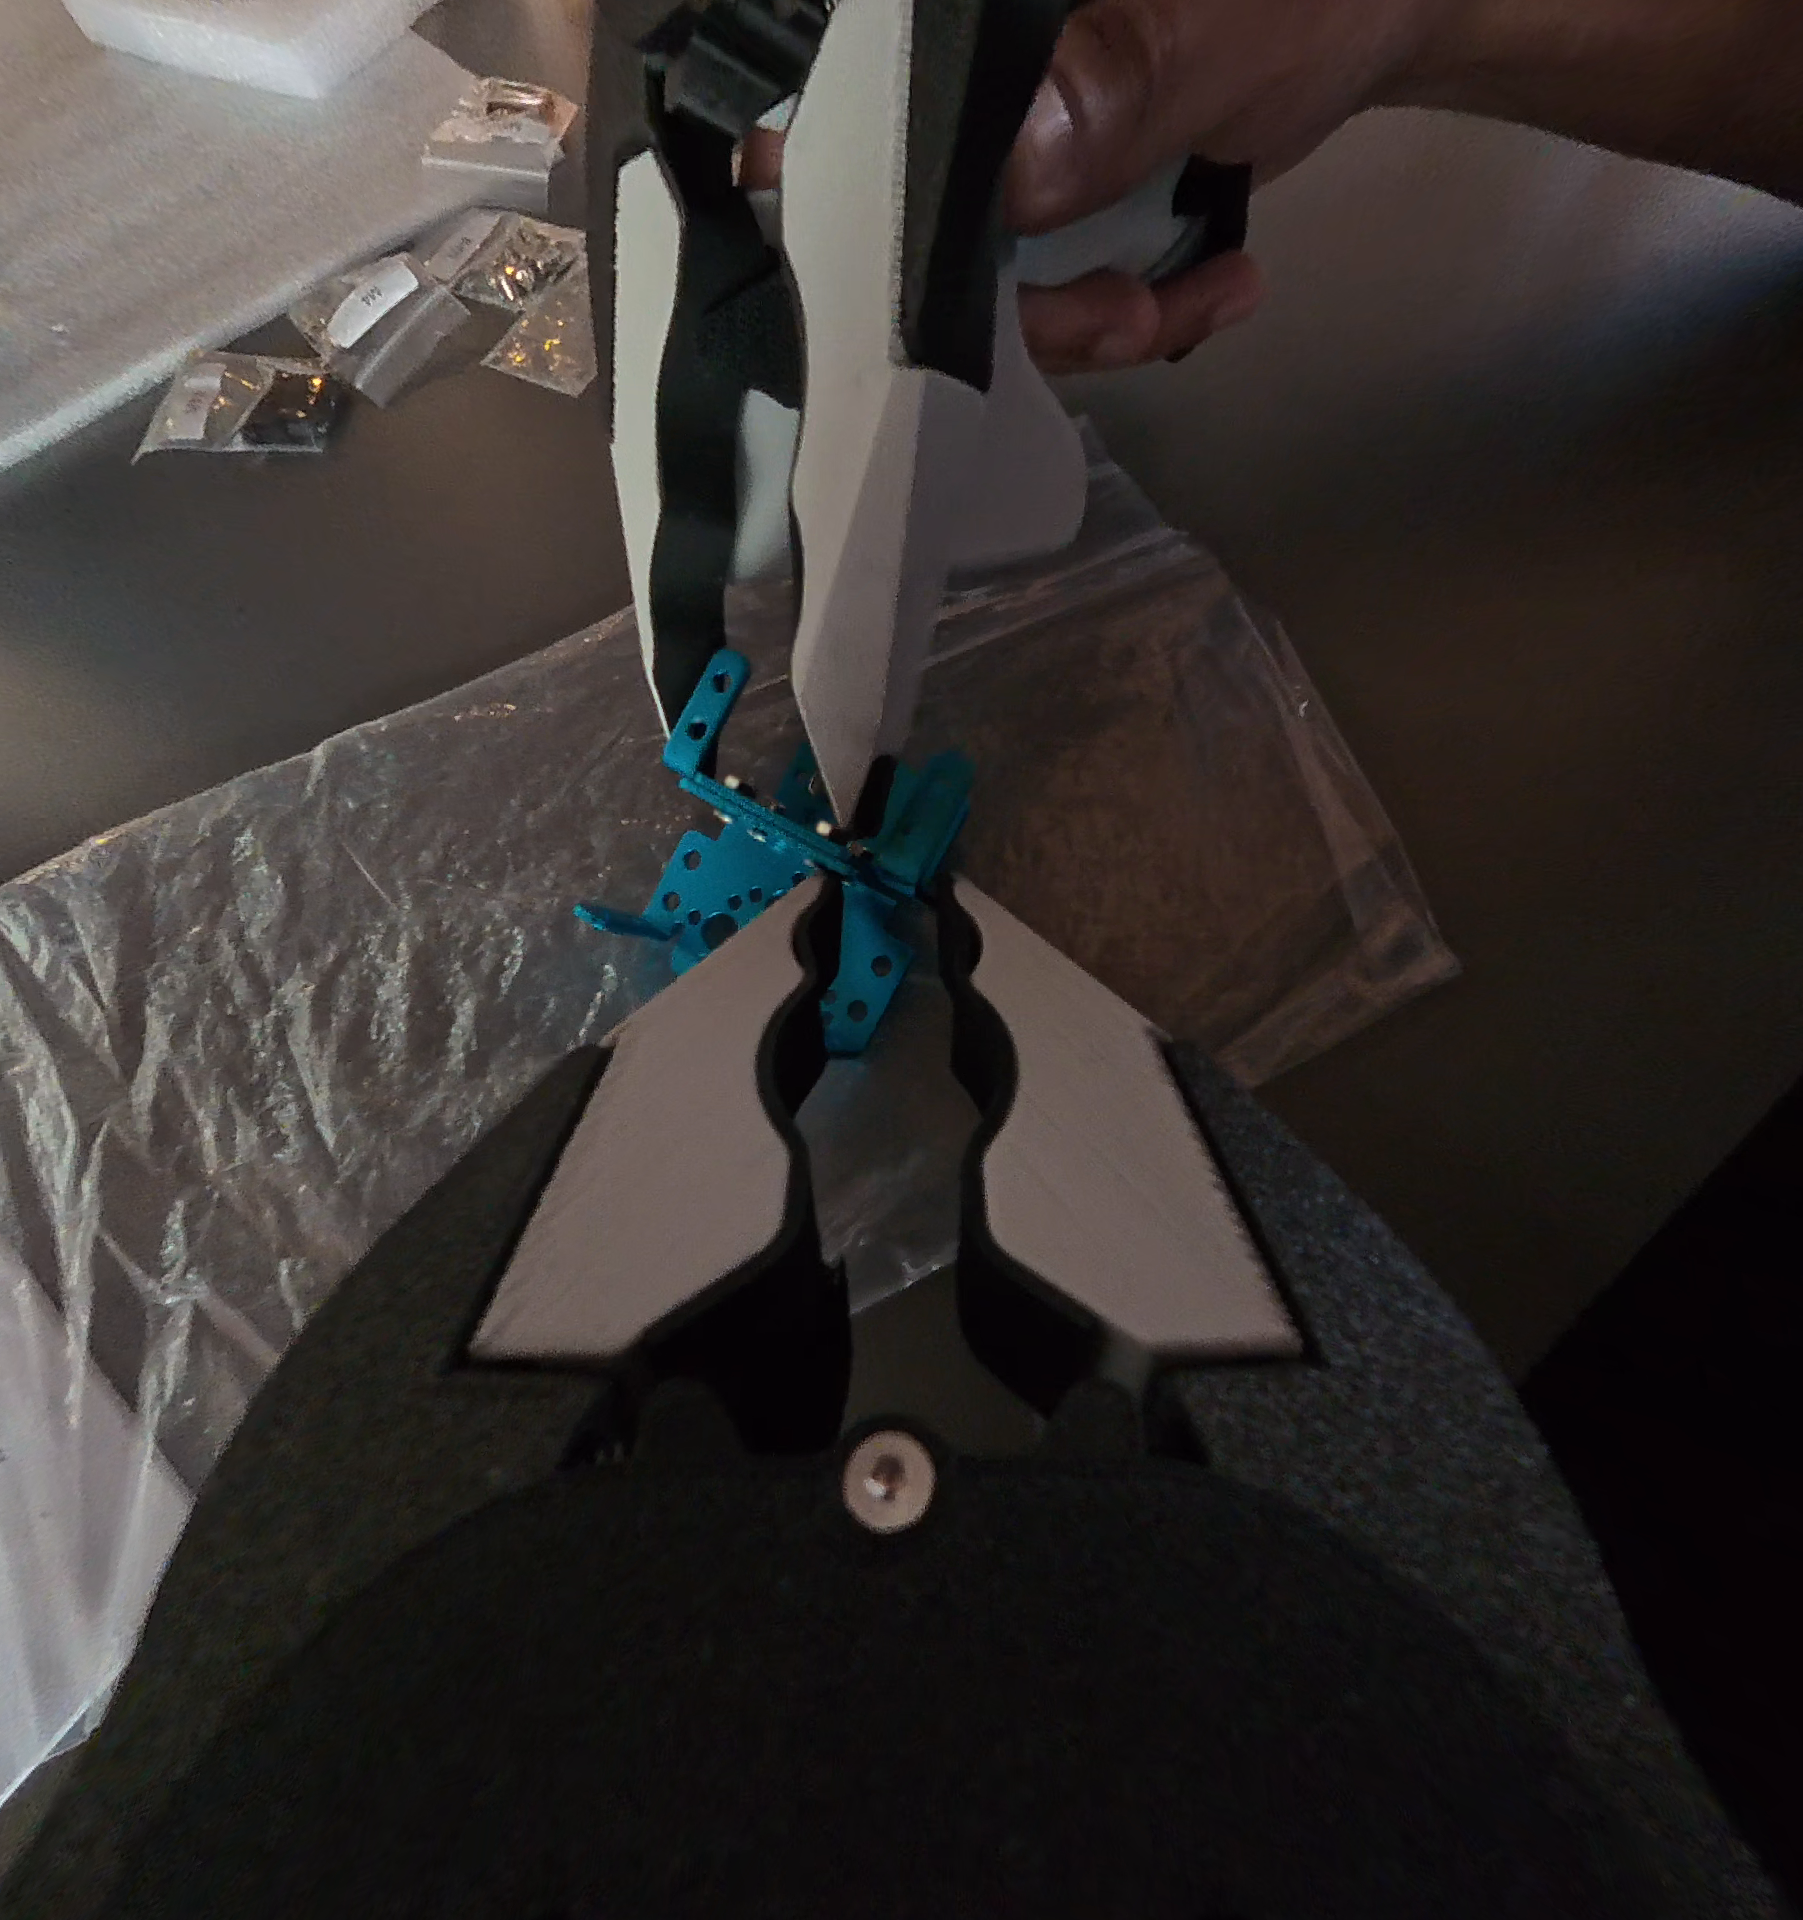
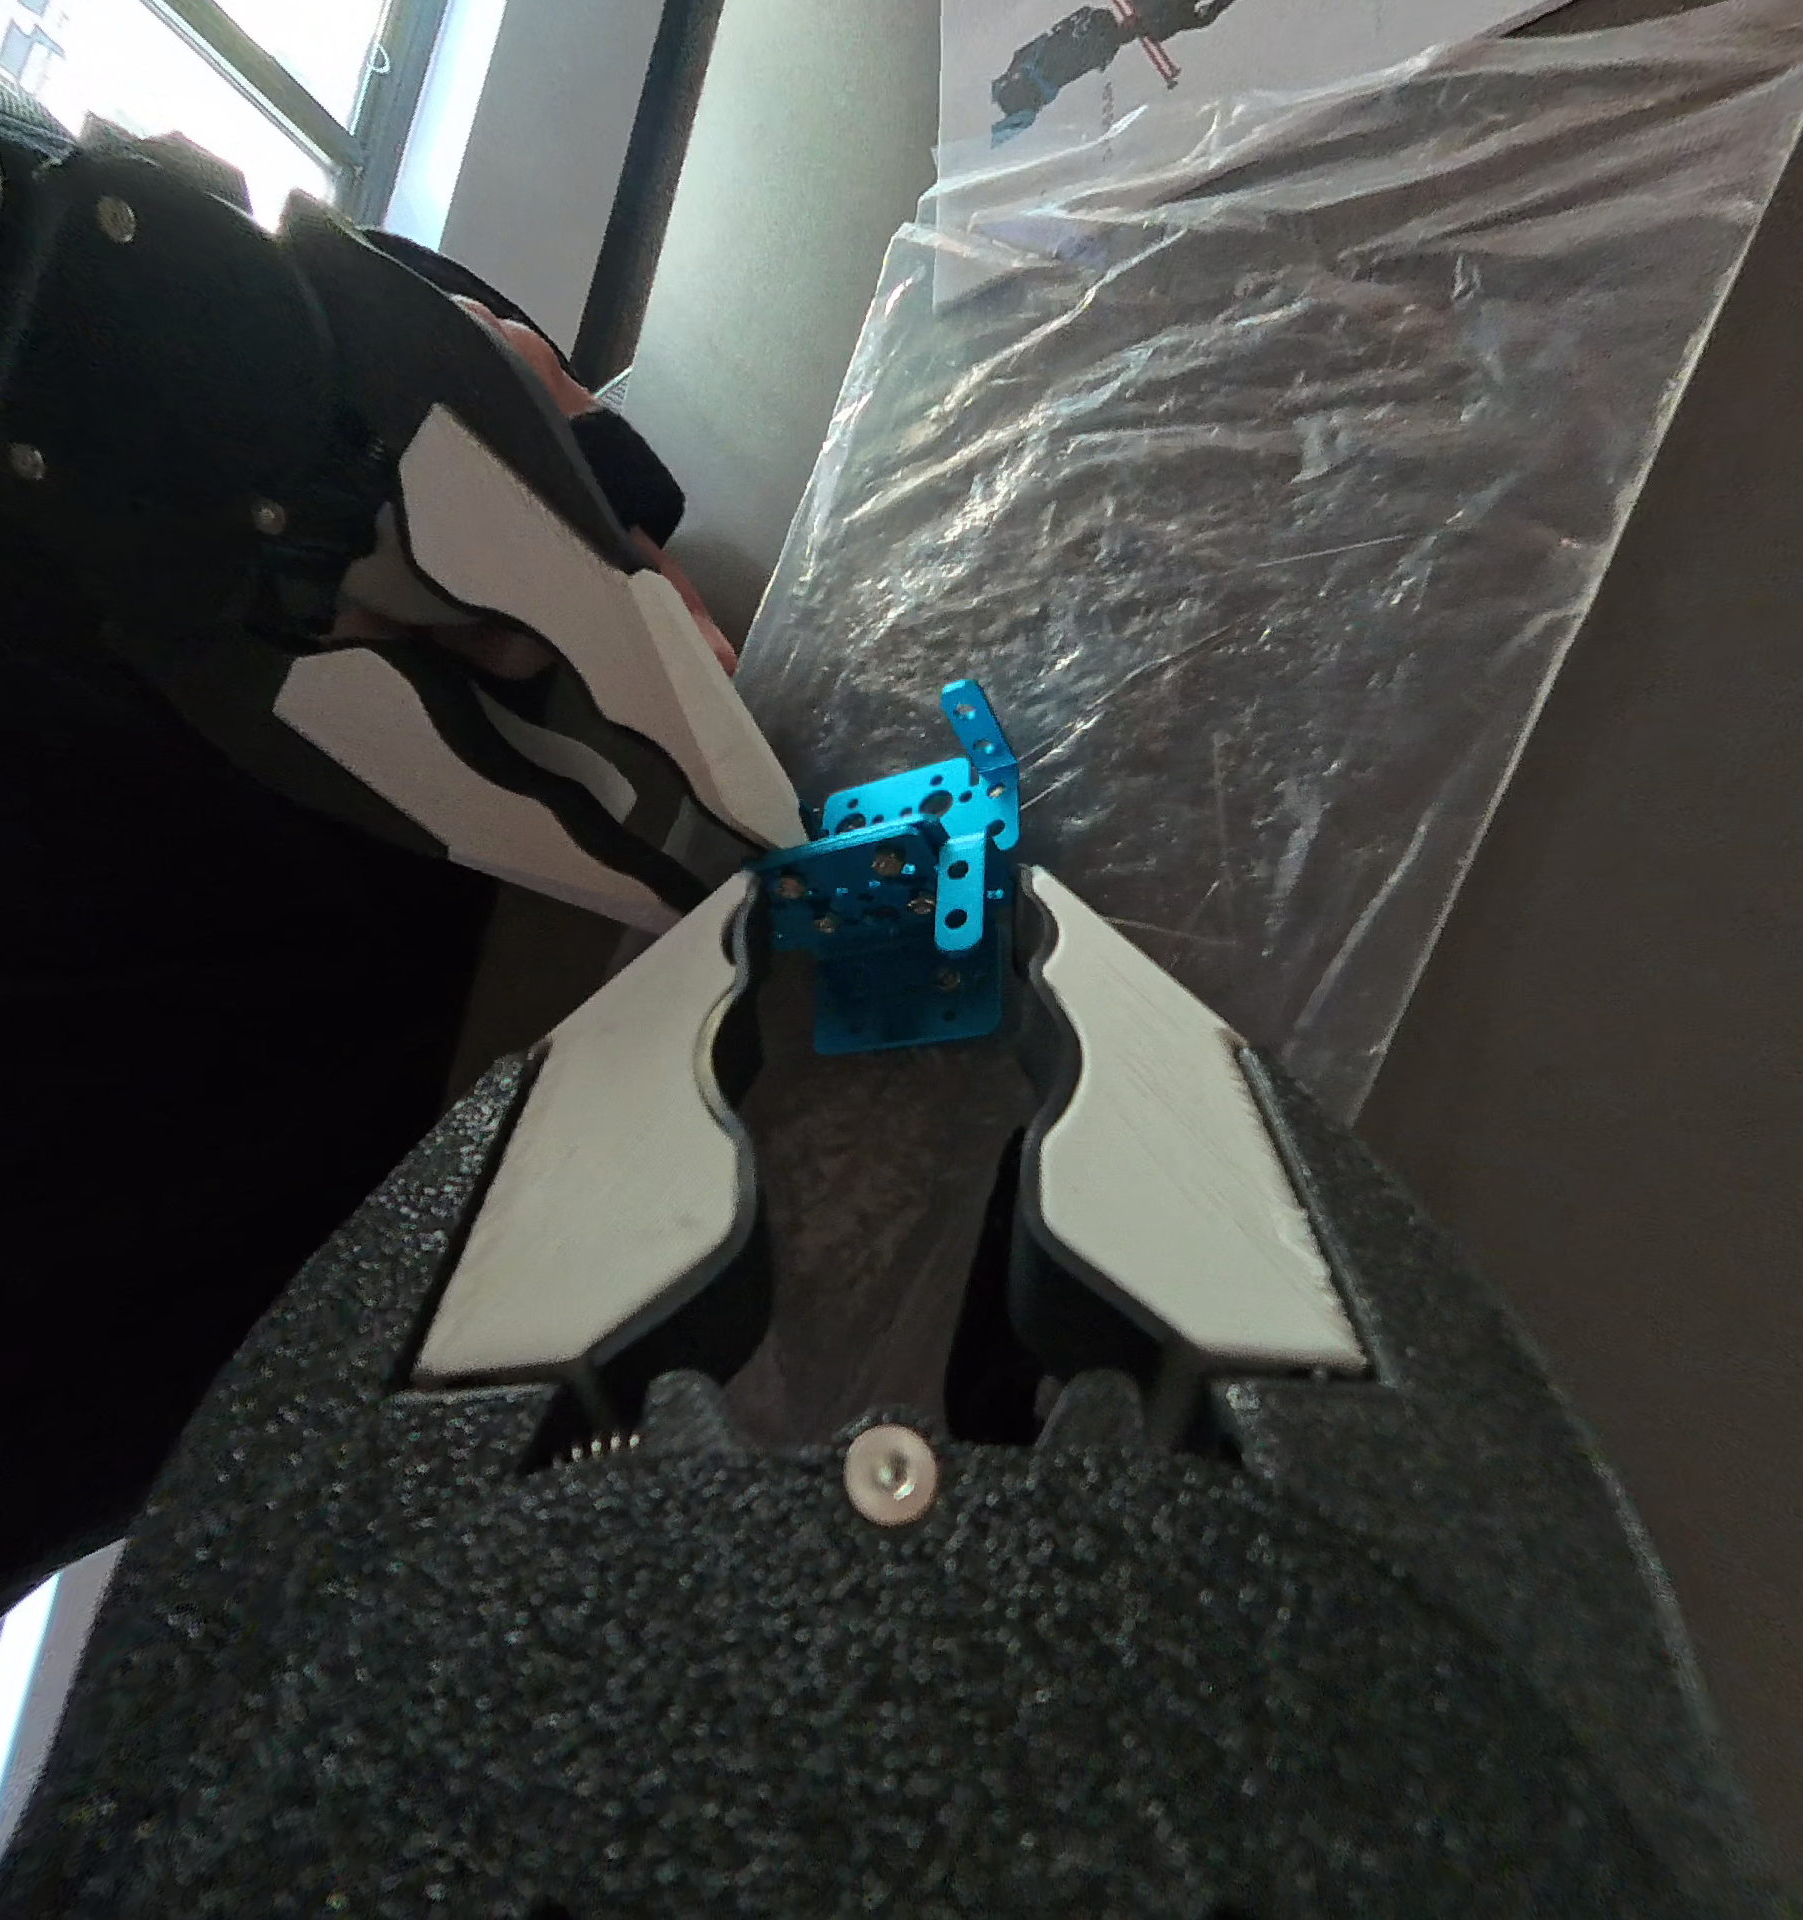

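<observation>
A blue metal bracket assembly [image 1: 731,914] of perforated plates and angle pieces joined with small screws is held in the air over a clear plastic bag [image 1: 253,935]. My left gripper [image 1: 889,883] is shut on one edge of it. My right gripper [image 1: 762,764] comes down from the far side, its fingers closed against the assembly's two sides. In the right wrist view the assembly [image 2: 876,997] sits between my right gripper's [image 2: 889,878] fingertips, and my left gripper [image 2: 751,857] pinches a plate from the left. A person's hand [image 1: 1136,125] holds the right gripper's handle.
The crinkled bag [image 2: 1188,520] lies on a dark brown table [image 1: 1499,520]. Several small bags of parts [image 1: 357,332] lie at the far left beside a white foam block [image 1: 201,42]. A printed sheet [image 2: 1063,83] lies partly under the big bag. A bright window [image 2: 201,104] is behind.
</observation>
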Action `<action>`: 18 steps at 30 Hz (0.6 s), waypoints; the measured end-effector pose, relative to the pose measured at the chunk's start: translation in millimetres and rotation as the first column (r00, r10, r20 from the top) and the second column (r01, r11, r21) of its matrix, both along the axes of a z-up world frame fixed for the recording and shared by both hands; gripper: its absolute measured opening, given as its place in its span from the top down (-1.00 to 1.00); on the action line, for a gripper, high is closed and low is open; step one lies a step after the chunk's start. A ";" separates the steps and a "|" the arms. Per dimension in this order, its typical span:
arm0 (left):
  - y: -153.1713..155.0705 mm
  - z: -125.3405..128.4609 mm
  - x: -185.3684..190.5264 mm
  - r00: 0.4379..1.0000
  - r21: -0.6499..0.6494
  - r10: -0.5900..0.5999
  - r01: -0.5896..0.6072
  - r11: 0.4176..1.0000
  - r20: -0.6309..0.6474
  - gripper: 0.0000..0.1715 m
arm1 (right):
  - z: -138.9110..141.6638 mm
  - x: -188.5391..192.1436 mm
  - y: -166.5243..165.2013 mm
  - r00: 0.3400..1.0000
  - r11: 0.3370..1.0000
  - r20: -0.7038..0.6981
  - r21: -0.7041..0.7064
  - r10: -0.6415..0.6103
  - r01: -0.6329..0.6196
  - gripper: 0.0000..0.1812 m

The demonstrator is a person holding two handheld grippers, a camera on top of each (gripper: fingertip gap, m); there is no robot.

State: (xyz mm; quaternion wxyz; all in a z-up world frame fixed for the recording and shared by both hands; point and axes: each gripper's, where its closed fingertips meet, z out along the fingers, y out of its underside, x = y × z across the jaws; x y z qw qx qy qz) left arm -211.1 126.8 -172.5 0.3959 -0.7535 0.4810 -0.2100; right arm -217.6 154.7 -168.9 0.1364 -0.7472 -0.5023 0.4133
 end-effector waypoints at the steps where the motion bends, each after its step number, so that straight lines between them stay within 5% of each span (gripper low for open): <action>1: 0.2 -0.7 -0.3 1.000 -0.008 0.003 -0.003 1.000 -0.001 0.79 | -0.8 0.0 0.4 1.000 1.000 0.007 0.008 -0.002 0.002 0.48; 12: -0.1 -5.0 1.2 0.999 0.023 0.005 -0.004 1.000 -0.045 0.79 | -0.3 0.9 4.5 1.000 0.999 0.014 0.034 -0.025 0.024 0.63; 18: 0.0 -5.4 1.6 0.999 0.020 0.002 -0.001 1.000 -0.047 0.79 | 3.1 -0.9 -1.9 1.000 1.000 0.001 0.011 -0.001 0.001 0.43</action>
